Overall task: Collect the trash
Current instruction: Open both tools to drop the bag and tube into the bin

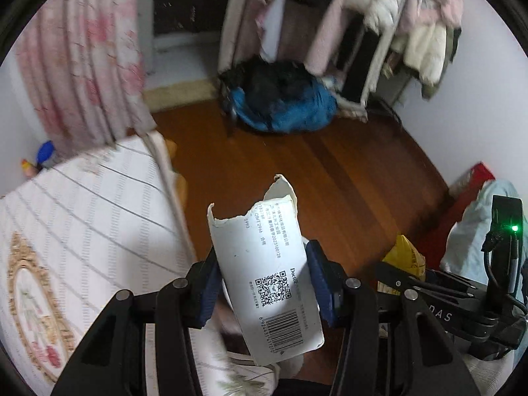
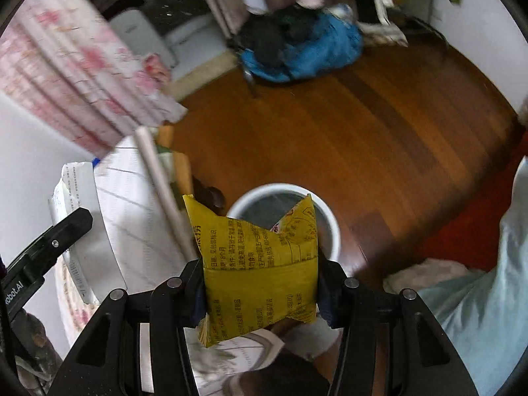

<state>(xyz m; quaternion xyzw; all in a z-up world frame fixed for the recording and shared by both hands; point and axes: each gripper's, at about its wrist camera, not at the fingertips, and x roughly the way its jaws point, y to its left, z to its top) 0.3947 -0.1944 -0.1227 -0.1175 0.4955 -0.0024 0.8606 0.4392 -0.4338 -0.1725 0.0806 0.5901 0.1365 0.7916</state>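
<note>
Trash fills both my tongs: left gripper (image 1: 264,283) clamps a torn white packet (image 1: 264,270), right gripper (image 2: 260,283) clamps a yellow wrapper (image 2: 260,264) above the white bin (image 2: 330,227).

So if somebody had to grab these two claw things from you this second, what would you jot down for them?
Left gripper: shut on the torn white package, held up above the floor beside the bed.
Right gripper: shut on the yellow wrapper, held over the near side of the white bin on the wooden floor.
Done: both pieces of trash are picked up.
Left: open the right jaws so the wrapper drops into the bin, then probably bring the white package over and drop it too. The frames are blurred, so I cannot tell what else needs collecting.
</note>
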